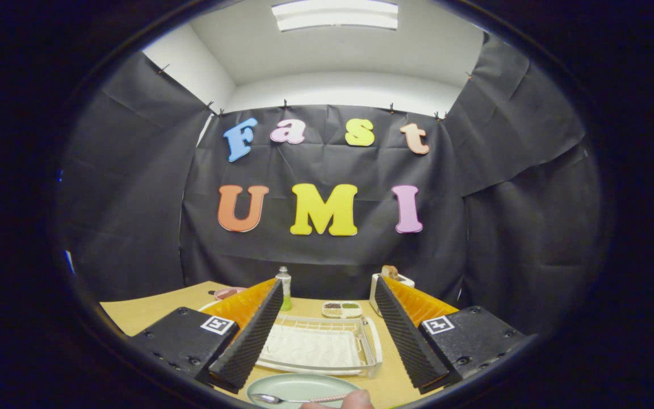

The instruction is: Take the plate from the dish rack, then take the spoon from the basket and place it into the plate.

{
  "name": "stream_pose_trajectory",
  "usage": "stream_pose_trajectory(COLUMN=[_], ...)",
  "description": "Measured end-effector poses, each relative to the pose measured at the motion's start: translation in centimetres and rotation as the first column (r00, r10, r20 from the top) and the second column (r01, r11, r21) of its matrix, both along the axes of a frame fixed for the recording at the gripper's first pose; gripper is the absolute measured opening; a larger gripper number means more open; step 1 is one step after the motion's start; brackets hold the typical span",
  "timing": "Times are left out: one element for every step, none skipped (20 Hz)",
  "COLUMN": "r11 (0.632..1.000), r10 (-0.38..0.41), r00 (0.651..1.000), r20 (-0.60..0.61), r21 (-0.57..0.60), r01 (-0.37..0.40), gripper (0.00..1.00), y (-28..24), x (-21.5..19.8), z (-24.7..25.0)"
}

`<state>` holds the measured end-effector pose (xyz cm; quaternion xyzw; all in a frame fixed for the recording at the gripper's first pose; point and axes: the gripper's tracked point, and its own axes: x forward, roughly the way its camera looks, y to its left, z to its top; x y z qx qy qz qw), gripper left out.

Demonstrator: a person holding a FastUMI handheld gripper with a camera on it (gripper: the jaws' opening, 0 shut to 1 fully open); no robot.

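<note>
Gripper view: fingers spread wide apart on the gripper [327,326], holding nothing. Clear plastic dish rack [318,346] sits between them on the wooden table [145,312]. Nearer than the fingertips, the pale green round plate [298,388] has the metal spoon [293,399] lying in it, somebody's fingertip [355,400] touching the handle.

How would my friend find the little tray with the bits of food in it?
Start at the big clear dish rack between the open gripper fingers. Just beyond it, on the table, sits the small tray. Unlike the bottle and toaster beside it, it is flat with compartments.
</note>
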<state>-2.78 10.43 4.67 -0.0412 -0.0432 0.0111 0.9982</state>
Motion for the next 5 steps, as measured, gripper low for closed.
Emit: stream_pose_trajectory(r11=[1.0,1.0,1.0,1.0,1.0], r10=[0.003,0.003,0.001,-0.005,-0.012], r00=[1.0,1.0,1.0,1.0,1.0], r20=[-0.011,-0.021,-0.025,-0.024,-0.023], r21=[-0.004,-0.007,-0.006,-0.004,0.001], r01=[-0.003,-0.003,-0.001,0.005,0.012], gripper=[1.0,1.0,1.0,1.0,1.0], y=[-0.8,-1.6,-2.7,-3.8,-4.8], x=[0.2,0.5,0.6,0.7,0.8], z=[0.0,-0.1,0.0,0.0,0.1])
